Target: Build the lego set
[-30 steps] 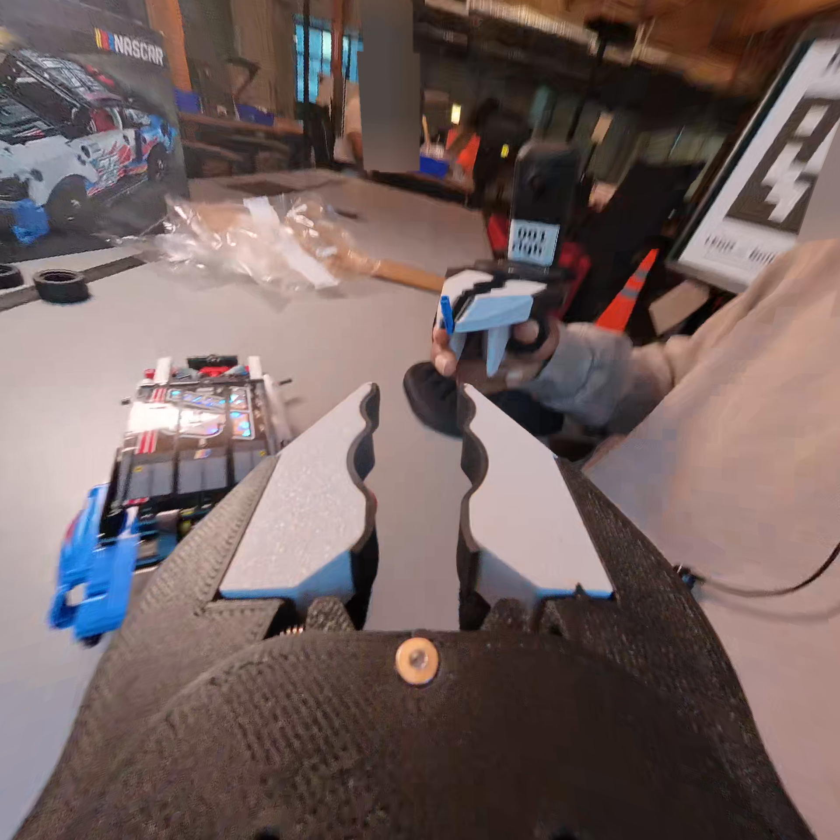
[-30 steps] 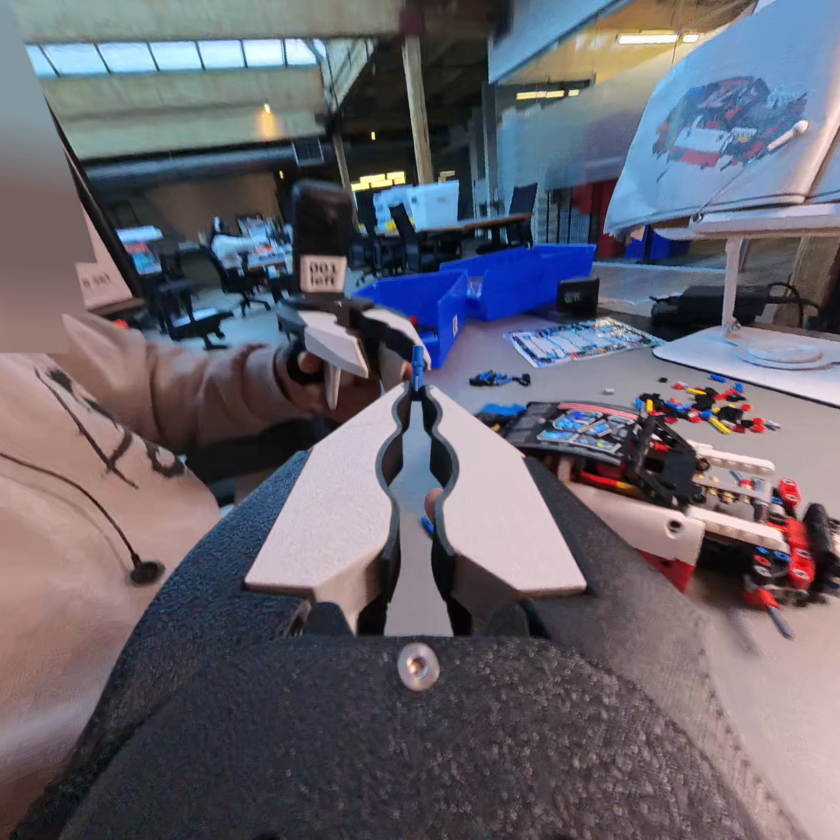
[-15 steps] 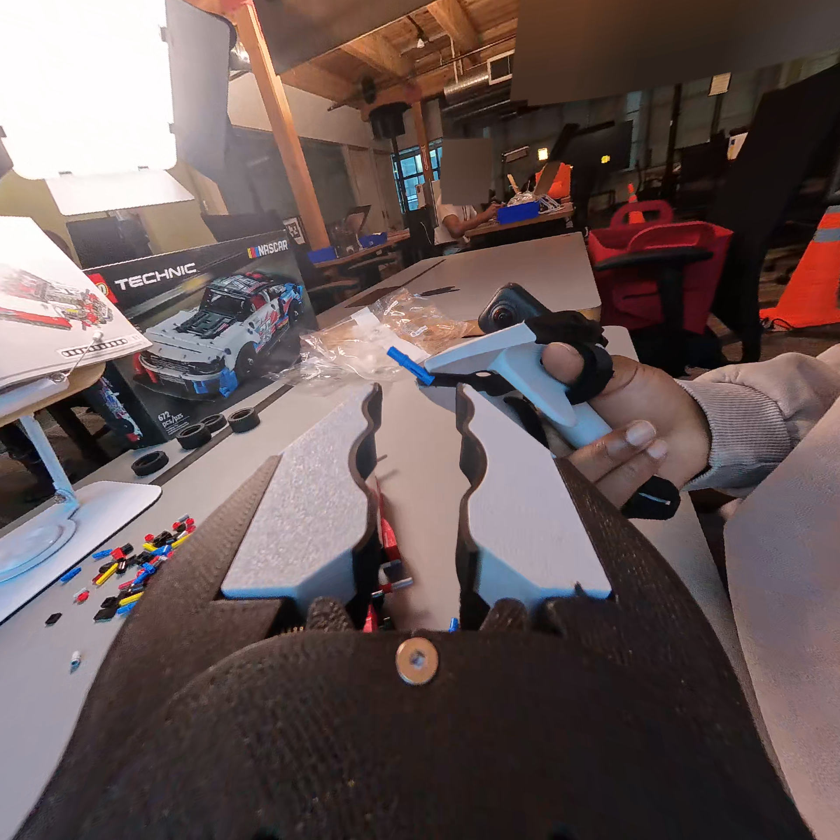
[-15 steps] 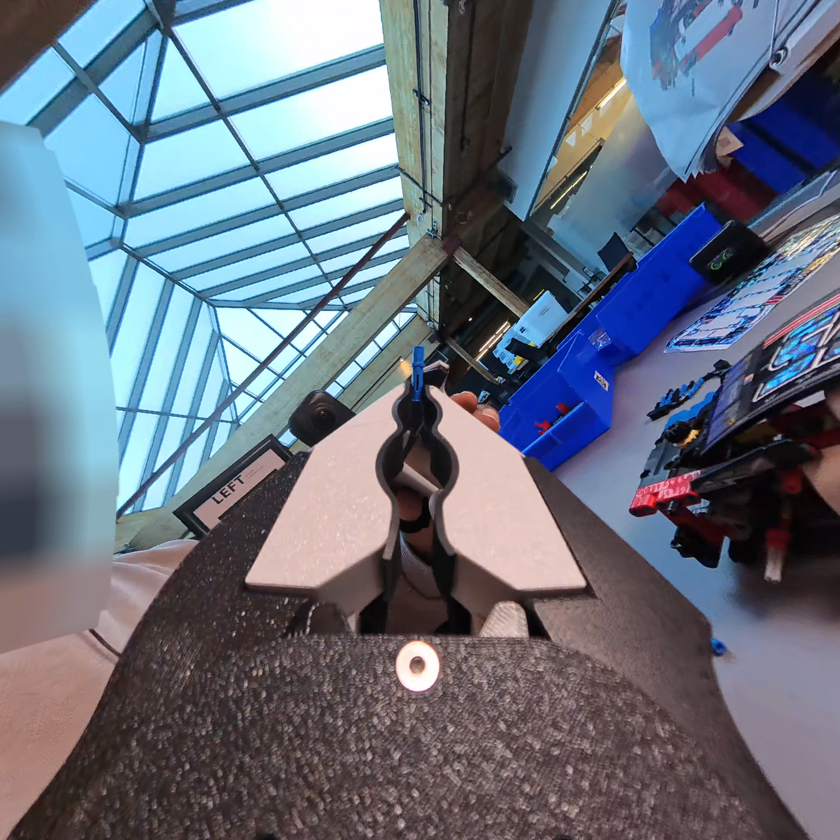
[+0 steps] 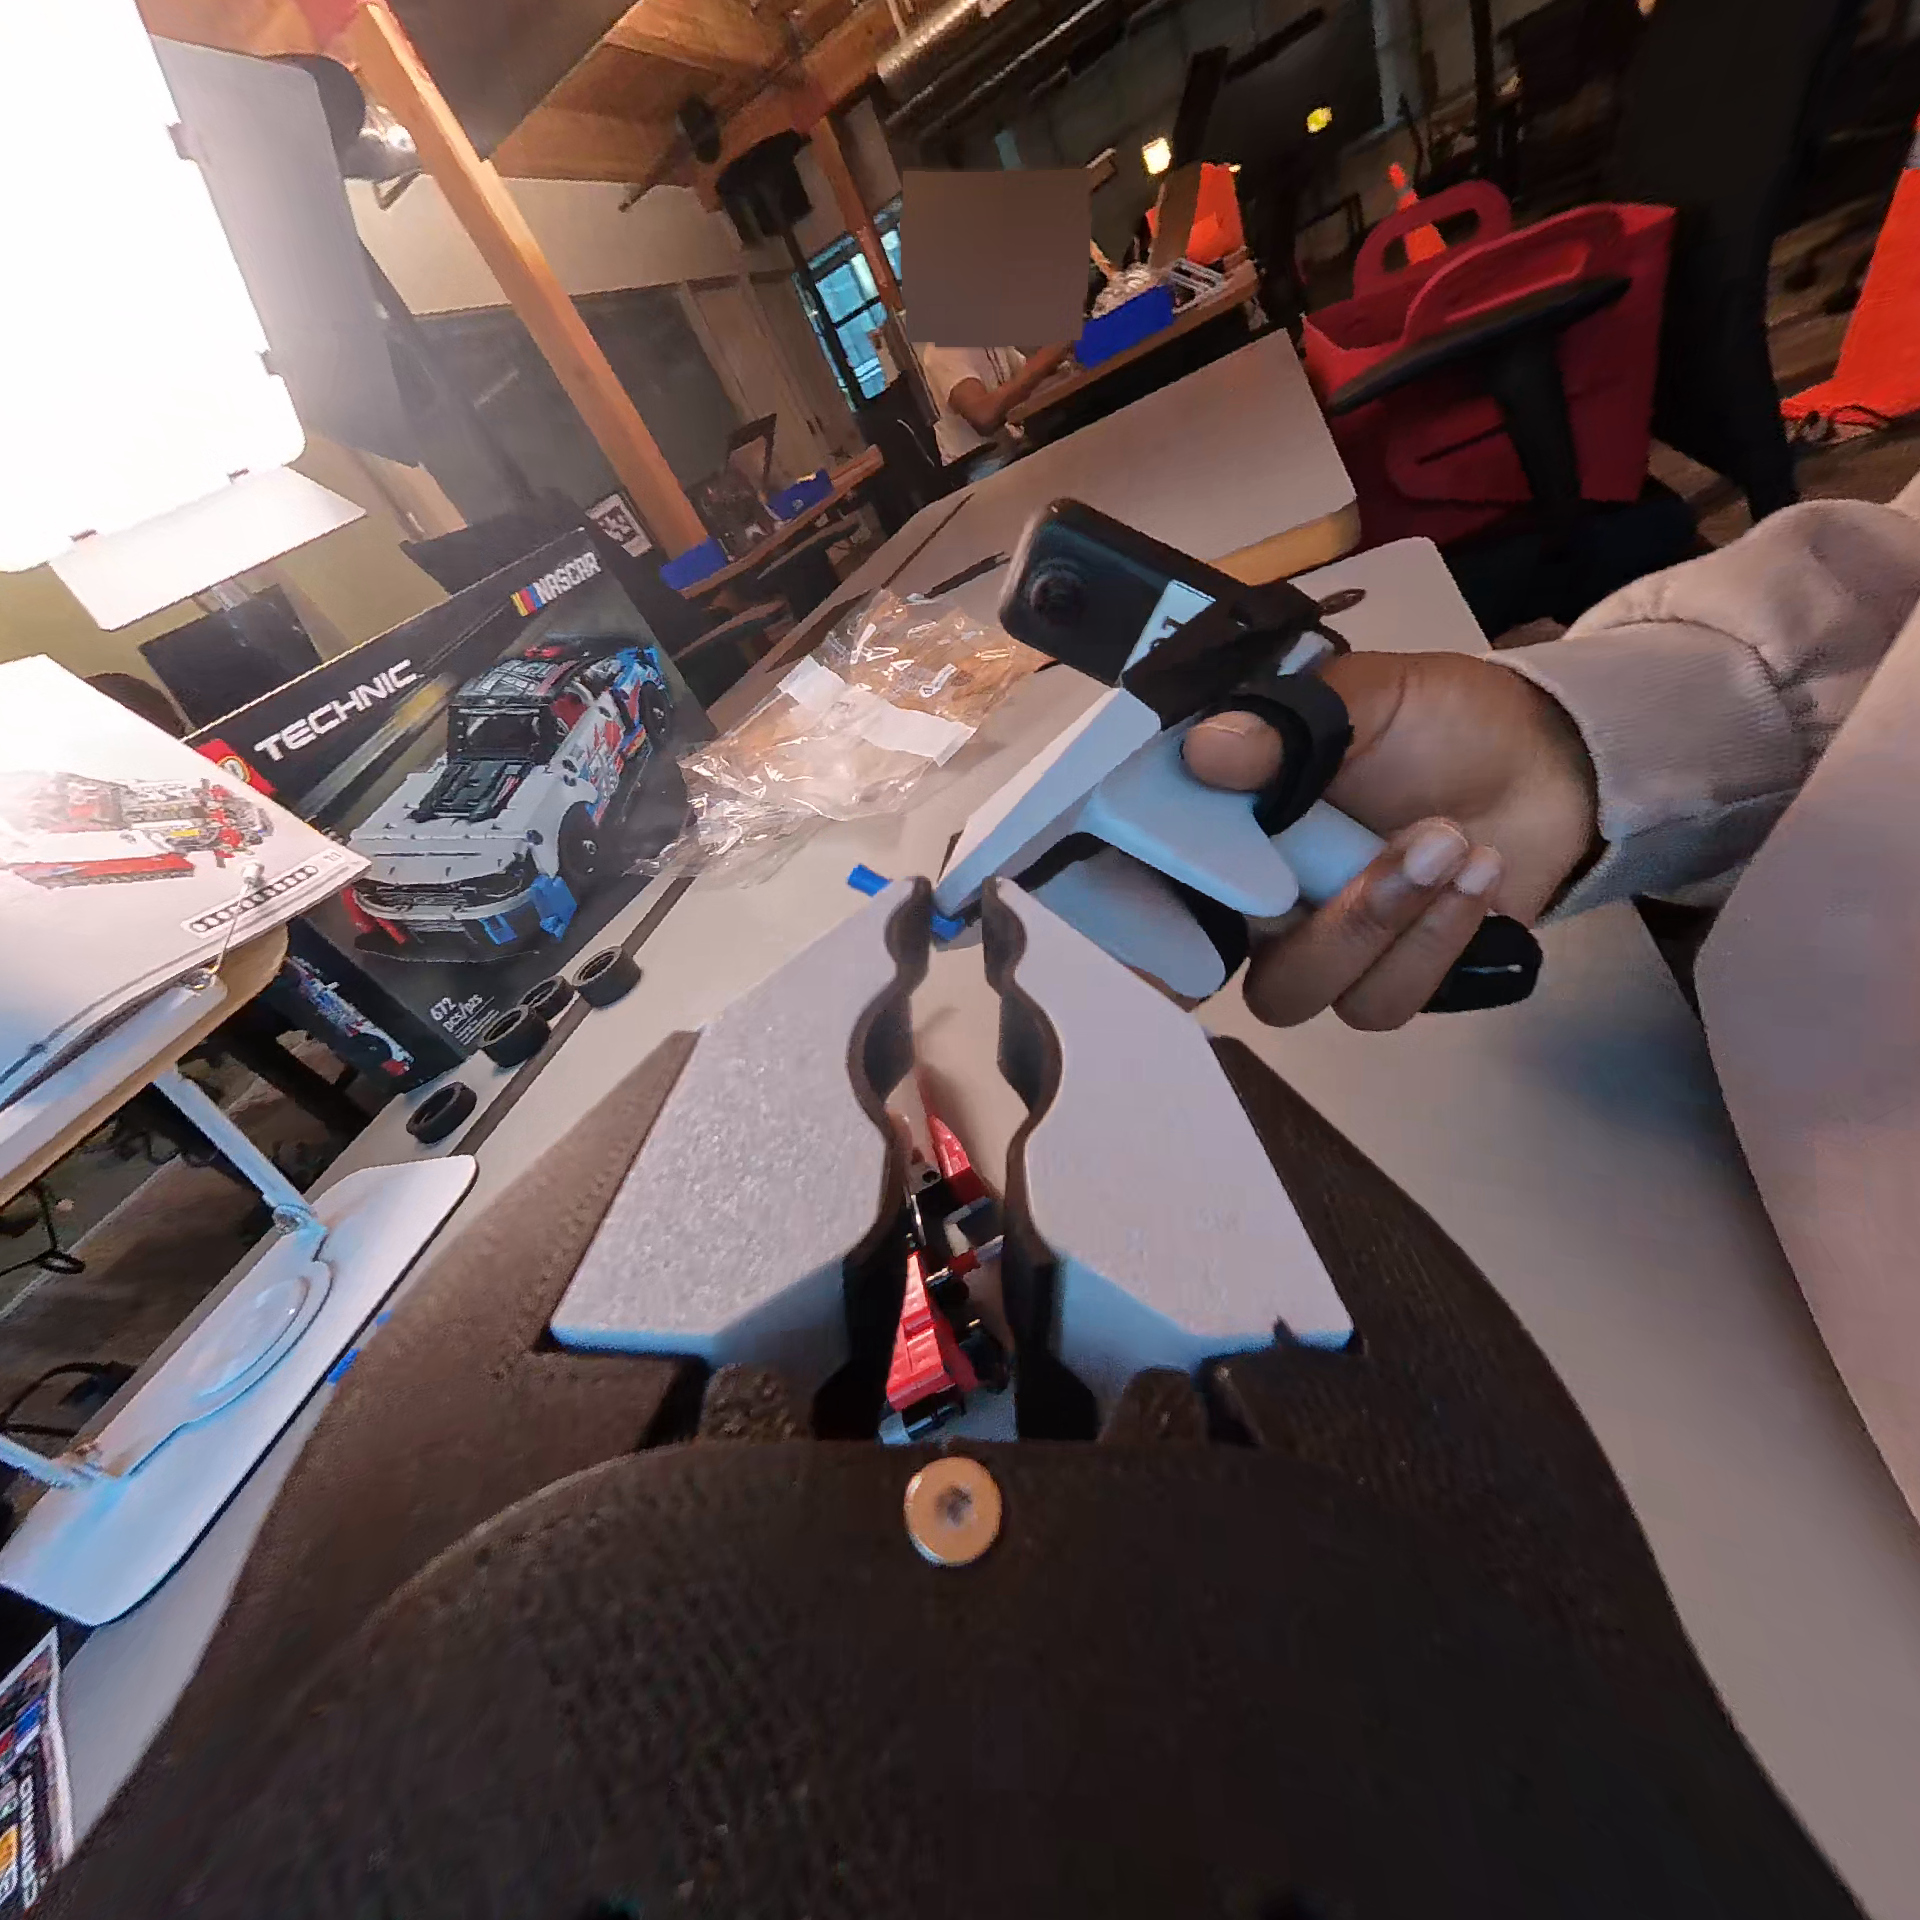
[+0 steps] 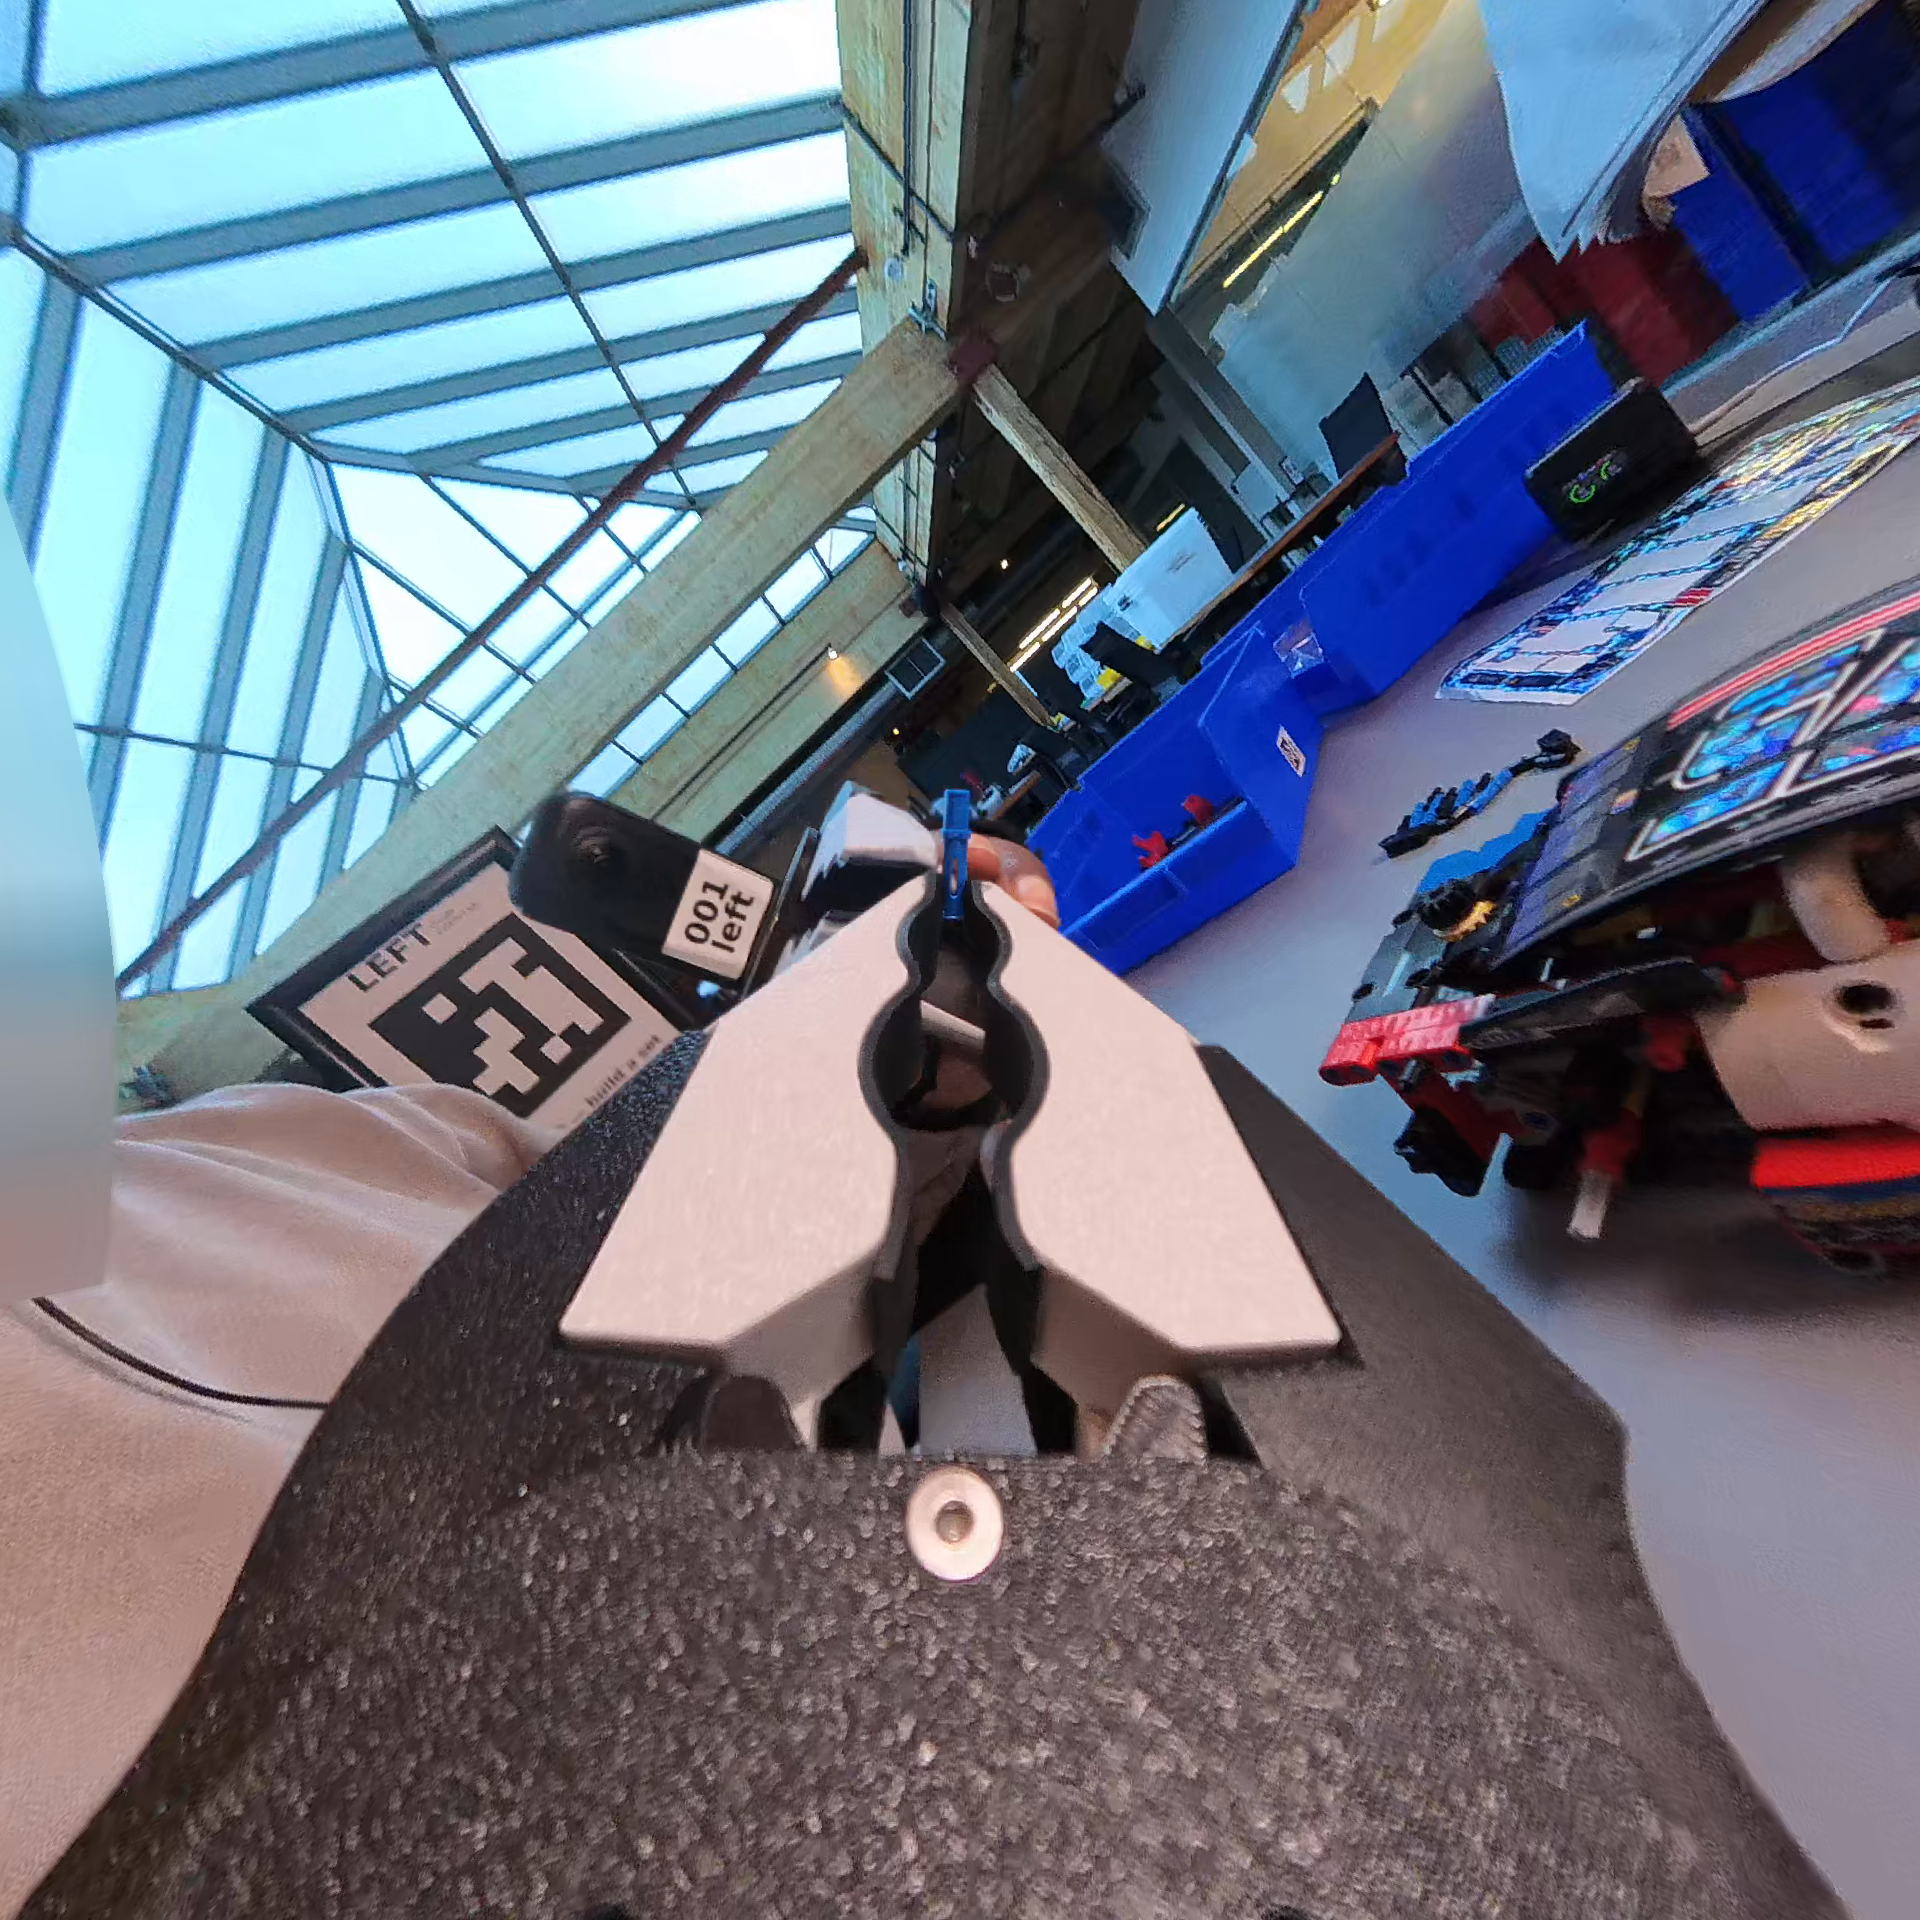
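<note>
Pinched tight at the very tips of the right gripper [image 6: 954, 906]: a little blue pin [image 6: 954, 821], poking straight out past the fingers. Up in the air, well above the table [image 5: 1455, 1195], with roof windows behind in the right wrist view.

Same blue pin [image 5: 862, 881] in the left wrist view too, sticking out of the right gripper [image 5: 1091, 831], with a hand [image 5: 1444, 810] wrapped round the handle and a thumb in a black loop.

Left gripper [image 5: 951, 909] open a little, with a thin gap between its two fingers. Nothing squeezed in it. Tips right up against the nose of the right gripper, the pin crossing just behind them. Touching the pin or not: too hard to tell.

Toy car [image 6: 1662, 1039], half built, on the table off to the right of the right gripper, tipped up on one side, black top with shiny blue stickers, red and white bits below. A red bit of the toy car [image 5: 930, 1320] peeking through the gap low between the left fingers.

Farther back on the table:
- a box [image 5: 499, 790] with a race car picture
- four black tyres [image 5: 603, 977] in a row in front of the box
- see-through plastic bags [image 5: 852, 717], all crumpled
- a booklet [image 5: 125, 831] open on a white stand
- blue bins [image 6: 1351, 665] and a sticker sheet [image 6: 1662, 592] beyond the car
</note>
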A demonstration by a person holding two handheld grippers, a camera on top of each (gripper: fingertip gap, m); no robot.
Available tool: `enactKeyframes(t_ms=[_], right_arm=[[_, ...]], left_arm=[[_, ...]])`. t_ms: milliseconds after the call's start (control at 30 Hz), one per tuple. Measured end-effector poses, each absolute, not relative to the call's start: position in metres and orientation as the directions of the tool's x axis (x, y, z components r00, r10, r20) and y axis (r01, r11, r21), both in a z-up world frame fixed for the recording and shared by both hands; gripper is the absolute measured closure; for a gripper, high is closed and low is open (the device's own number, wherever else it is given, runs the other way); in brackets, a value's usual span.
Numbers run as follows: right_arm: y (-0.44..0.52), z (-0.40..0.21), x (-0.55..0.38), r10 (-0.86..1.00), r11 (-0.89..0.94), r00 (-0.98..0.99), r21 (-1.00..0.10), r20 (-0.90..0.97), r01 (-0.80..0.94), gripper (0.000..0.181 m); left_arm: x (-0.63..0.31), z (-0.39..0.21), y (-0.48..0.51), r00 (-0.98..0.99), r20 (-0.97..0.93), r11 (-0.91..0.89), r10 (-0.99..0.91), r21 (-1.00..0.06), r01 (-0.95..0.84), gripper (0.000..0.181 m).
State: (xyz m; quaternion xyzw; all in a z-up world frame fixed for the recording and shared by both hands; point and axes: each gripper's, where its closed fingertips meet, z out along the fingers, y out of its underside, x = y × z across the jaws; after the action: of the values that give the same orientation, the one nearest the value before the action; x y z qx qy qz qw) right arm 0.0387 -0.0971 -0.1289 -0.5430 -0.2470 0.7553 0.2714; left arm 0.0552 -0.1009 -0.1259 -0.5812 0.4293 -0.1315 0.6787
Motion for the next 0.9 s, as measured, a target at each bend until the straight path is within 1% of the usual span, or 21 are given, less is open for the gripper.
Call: enactKeyframes(t_ms=[67, 167, 233, 400, 567, 633, 733, 800, 900], right_arm=[[-0.099, -0.133, 0.039, 0.719, -0.688, -0.232, -0.719, -0.656, -0.098, 0.181], [-0.1, -0.134, 0.042, 0.774, -0.623, -0.203, -0.778, -0.6, -0.076, 0.181], [-0.099, -0.134, 0.044, 0.783, -0.613, -0.198, -0.786, -0.59, -0.083, 0.181], [-0.1, -0.137, 0.042, 0.745, -0.658, -0.223, -0.747, -0.629, -0.093, 0.181], [-0.095, -0.143, 0.041, 0.801, -0.592, -0.17, -0.802, -0.575, -0.077, 0.18], [-0.095, -0.143, 0.041, 0.818, -0.568, -0.157, -0.82, -0.553, -0.072, 0.18], [-0.097, -0.143, 0.038, 0.816, -0.571, -0.159, -0.817, -0.556, -0.076, 0.18], [-0.098, -0.141, 0.036, 0.794, -0.602, -0.175, -0.794, -0.582, -0.089, 0.18], [-0.098, -0.141, 0.032, 0.751, -0.655, -0.196, -0.748, -0.63, -0.107, 0.181]], left_arm=[[0.056, -0.129, -0.103, 0.577, -0.42, 0.281, -0.701, -0.906, -0.318, 0.175], [0.055, -0.129, -0.106, 0.559, -0.31, 0.218, -0.769, -0.949, -0.227, 0.173], [0.051, -0.127, -0.103, 0.569, -0.243, 0.175, -0.786, -0.969, -0.173, 0.167], [0.054, -0.134, -0.104, 0.555, -0.26, 0.177, -0.79, -0.964, -0.199, 0.163], [0.046, -0.129, -0.103, 0.526, -0.076, 0.049, -0.847, -0.997, -0.064, 0.162], [0.042, -0.13, -0.101, 0.529, -0.043, 0.025, -0.847, -0.999, -0.04, 0.16], [0.044, -0.137, -0.1, 0.535, -0.078, 0.04, -0.841, -0.996, -0.082, 0.155], [0.048, -0.14, -0.101, 0.541, -0.126, 0.073, -0.832, -0.99, -0.118, 0.155], [0.049, -0.141, -0.098, 0.583, -0.248, 0.159, -0.773, -0.967, -0.201, 0.16]])
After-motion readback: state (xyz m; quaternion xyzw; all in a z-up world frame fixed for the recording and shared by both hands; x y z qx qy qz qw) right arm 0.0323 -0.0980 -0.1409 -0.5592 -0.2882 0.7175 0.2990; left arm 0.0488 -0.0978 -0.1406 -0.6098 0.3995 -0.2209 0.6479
